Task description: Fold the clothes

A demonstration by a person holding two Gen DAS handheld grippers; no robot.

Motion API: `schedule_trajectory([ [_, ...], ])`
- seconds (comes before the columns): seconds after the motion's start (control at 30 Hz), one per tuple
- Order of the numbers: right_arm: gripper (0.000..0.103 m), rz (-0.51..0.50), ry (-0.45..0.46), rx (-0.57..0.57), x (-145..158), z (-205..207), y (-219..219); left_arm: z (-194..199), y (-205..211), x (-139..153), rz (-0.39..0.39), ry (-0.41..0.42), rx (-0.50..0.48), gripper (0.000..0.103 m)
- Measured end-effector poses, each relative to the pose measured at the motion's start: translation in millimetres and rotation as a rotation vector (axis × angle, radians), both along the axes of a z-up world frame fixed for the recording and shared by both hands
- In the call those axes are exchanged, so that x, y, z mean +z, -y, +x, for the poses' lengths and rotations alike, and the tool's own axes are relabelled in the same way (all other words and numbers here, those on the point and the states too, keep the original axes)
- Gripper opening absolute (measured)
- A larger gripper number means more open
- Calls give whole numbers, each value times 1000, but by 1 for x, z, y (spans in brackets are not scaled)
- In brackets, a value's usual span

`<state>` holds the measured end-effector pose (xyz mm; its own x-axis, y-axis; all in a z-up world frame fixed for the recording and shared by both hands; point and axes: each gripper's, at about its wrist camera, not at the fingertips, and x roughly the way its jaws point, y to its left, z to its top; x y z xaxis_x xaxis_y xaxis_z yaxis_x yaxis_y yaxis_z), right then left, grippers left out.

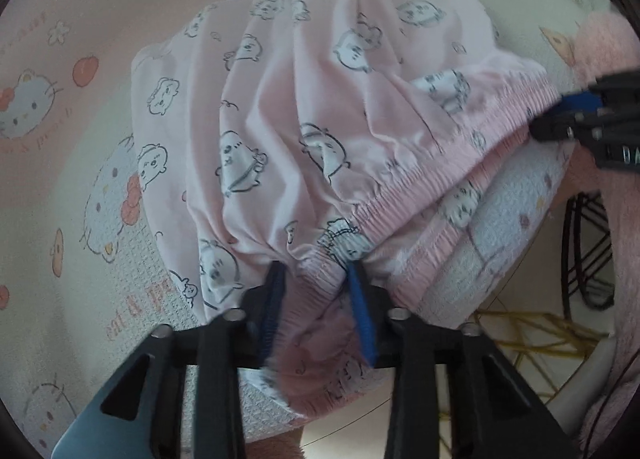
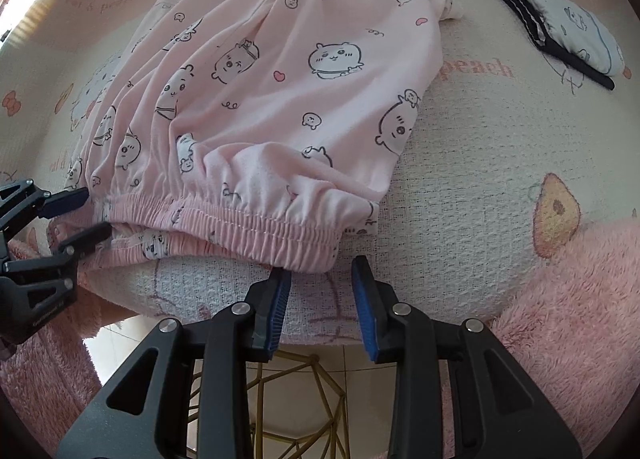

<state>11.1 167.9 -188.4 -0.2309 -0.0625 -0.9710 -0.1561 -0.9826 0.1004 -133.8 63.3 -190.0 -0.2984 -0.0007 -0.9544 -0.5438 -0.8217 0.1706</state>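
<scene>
- Lower centre of the left wrist view: our left gripper clamps the waistband.
- Our right gripper hangs open just below the band's other corner.
- Beyond, the pink shorts stretch toward the upper frame across the blanket.

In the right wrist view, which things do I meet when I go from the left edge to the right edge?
Left claw → pink pajama shorts → right claw → small folded white and black garment.
</scene>
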Motion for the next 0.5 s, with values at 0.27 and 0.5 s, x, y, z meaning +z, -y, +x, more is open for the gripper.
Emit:
schedule_trajectory([
  [0.27,32,23,-17,27,2,0,3,6,3,38,36,-137,72,16],
  [0.5,32,71,-31,72,3,0,11,-12,43,71,52,-186,160,14],
])
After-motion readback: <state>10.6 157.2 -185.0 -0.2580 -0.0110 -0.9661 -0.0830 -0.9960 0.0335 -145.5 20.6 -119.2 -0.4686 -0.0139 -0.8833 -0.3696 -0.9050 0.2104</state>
